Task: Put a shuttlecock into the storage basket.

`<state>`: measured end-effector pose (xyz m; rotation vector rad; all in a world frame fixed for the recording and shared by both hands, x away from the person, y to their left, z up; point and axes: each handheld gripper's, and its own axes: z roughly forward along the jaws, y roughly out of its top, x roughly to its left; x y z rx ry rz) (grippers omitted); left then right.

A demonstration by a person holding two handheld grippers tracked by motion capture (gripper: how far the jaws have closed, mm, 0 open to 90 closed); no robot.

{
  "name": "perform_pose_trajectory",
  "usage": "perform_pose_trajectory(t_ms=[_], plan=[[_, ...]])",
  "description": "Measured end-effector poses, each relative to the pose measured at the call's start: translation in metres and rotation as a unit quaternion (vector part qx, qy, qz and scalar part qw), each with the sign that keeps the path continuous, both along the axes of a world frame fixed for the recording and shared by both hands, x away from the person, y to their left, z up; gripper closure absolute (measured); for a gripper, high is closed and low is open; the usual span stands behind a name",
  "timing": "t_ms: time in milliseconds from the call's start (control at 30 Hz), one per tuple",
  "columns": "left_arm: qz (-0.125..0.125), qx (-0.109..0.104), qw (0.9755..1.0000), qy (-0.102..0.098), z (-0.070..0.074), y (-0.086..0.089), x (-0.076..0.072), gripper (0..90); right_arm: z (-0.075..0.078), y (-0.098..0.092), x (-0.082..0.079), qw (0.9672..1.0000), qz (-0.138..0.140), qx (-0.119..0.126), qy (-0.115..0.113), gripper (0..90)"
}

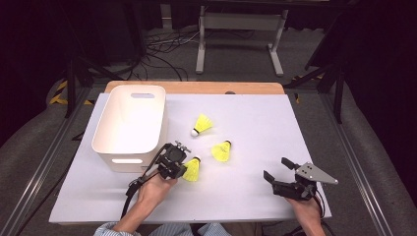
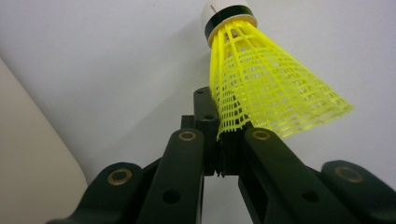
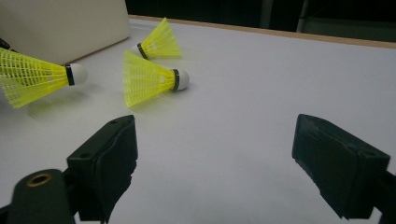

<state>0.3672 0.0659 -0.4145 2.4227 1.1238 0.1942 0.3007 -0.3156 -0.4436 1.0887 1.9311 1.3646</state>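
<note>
Shuttlecock [image 2: 261, 88], centre of frame: yellow plastic mesh skirt, slightly glossy; smooth white cap with a black band. Left gripper [image 2: 219, 135] jaws: matt black plastic, brass-coloured inserts. Bin [image 1: 130, 123], left of frame: smooth off-white plastic, satin. Table [image 1: 255, 196]: matt white sheet; bare wood strip along the upper edge.

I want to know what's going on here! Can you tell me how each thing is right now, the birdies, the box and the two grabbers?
Left gripper: shut on the held shuttlecock's skirt.
Held shuttlecock: pinched, lifted off the table.
Right gripper: open, holding nothing.
Middle shuttlecock: lying on its side.
Far shuttlecock: lying on its side.
White bin: upright, nothing seen inside.
</note>
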Motion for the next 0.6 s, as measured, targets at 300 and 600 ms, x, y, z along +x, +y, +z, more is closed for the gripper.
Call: perform_pose_trajectory(t_ms=[300, 600], plan=[[-0.001, 0.005, 1.0, -0.006, 0.011, -0.003, -0.001, 89.1, 0.0, 0.0, 0.0, 1.0, 0.0, 0.001, 0.0, 14.5], [-0.005, -0.001, 0.9999, -0.009, 0.022, -0.002, -0.003, 89.2, 0.0, 0.0, 0.0, 1.0, 0.0, 0.0, 0.0, 14.6]])
